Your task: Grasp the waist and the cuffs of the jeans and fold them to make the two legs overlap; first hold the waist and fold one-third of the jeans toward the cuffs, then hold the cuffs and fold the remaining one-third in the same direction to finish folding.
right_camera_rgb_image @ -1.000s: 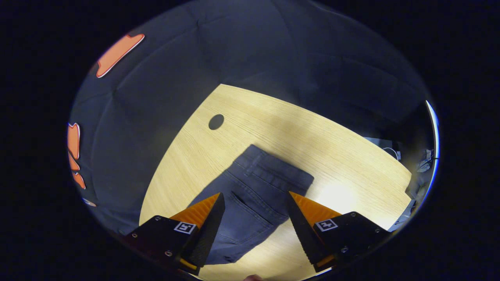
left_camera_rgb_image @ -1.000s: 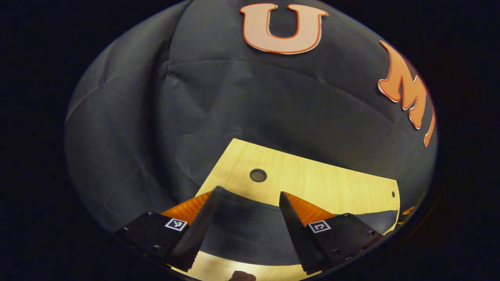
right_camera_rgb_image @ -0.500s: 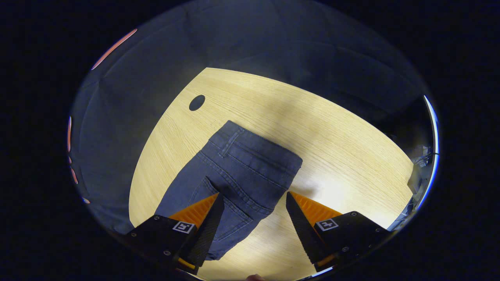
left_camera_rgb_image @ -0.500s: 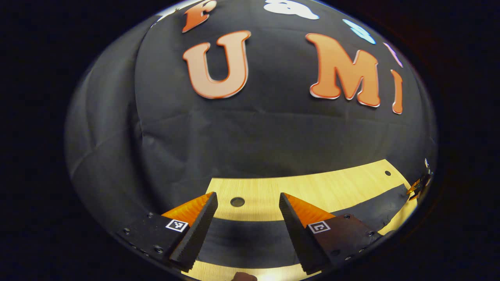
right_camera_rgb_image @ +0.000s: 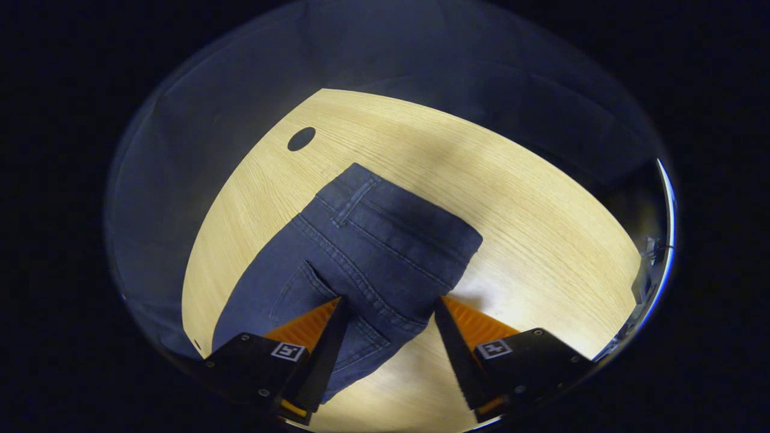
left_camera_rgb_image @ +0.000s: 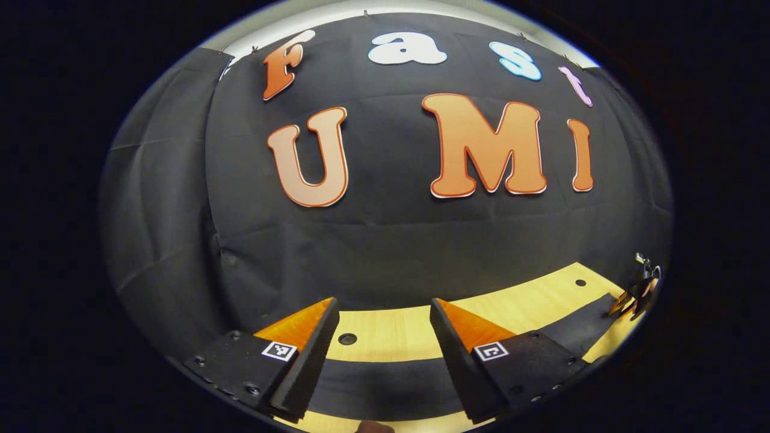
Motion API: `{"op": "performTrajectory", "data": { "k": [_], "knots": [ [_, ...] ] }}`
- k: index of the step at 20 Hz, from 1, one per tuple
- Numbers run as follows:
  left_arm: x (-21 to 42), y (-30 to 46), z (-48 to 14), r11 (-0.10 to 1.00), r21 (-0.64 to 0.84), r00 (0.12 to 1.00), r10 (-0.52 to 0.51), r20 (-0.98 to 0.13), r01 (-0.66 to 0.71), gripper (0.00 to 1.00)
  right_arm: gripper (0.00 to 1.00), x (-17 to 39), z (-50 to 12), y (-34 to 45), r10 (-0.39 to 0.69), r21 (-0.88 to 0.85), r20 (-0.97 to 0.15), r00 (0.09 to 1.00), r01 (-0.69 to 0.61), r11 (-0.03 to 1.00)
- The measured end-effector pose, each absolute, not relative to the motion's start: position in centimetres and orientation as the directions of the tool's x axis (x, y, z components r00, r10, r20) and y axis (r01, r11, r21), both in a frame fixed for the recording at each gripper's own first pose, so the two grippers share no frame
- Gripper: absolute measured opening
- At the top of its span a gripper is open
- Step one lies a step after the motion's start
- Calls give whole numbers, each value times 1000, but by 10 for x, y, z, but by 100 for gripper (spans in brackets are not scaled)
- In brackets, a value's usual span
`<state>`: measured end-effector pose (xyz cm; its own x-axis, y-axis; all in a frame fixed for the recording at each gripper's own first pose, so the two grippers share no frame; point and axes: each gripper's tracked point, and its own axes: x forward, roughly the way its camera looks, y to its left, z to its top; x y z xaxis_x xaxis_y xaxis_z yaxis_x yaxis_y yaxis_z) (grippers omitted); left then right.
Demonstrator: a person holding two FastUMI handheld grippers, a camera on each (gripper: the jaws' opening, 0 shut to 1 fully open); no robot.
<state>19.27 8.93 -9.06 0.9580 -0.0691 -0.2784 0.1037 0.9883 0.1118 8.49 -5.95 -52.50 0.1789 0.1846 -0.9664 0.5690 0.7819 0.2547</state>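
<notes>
So the dark blue denim jeans (right_camera_rgb_image: 367,252) are lying flat on the light wooden tabletop (right_camera_rgb_image: 529,204), waistband end pointing away toward the round cable hole (right_camera_rgb_image: 301,139), back pocket facing up. The right gripper (right_camera_rgb_image: 388,328) hangs just above them with its fingers spread wide, nothing pinched. The left gripper (left_camera_rgb_image: 385,337) is also wide open and holding nothing, aimed level across the table at the booth wall, with a dark strip of the jeans (left_camera_rgb_image: 385,385) running across below its fingers.
</notes>
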Motion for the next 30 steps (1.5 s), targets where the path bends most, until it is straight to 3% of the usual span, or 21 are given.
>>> {"op": "performTrajectory", "data": {
  "k": [2,3,5,6,7,9,19,30],
  "knots": [
    [184,79,-91,988,110,957,-70,-280,104,91,76,89,-530,-60,176,246,-968,178,543,803],
    [181,75,-93,989,109,956,-66,-285,101,91,58,91,-533,-62,152,225,-972,177,540,811],
    [173,67,-102,991,97,948,-62,-312,97,91,48,91,-538,-61,142,221,-972,189,511,830],
    [169,64,-110,991,87,941,-65,-331,99,91,39,90,-536,-62,140,223,-970,198,504,835],
    [166,61,-115,992,81,936,-65,-346,98,92,38,90,-530,-62,141,234,-968,209,537,811],
    [163,58,-123,992,82,927,-57,-371,94,91,24,88,-528,-60,164,263,-961,224,544,796],
    [156,75,-140,993,59,917,-67,-394,98,92,24,96,-491,-74,152,377,-897,415,539,753],
    [151,141,-158,997,-6,909,-75,-409,79,91,24,112,-481,-74,189,471,-791,582,383,795]
  ]
}}
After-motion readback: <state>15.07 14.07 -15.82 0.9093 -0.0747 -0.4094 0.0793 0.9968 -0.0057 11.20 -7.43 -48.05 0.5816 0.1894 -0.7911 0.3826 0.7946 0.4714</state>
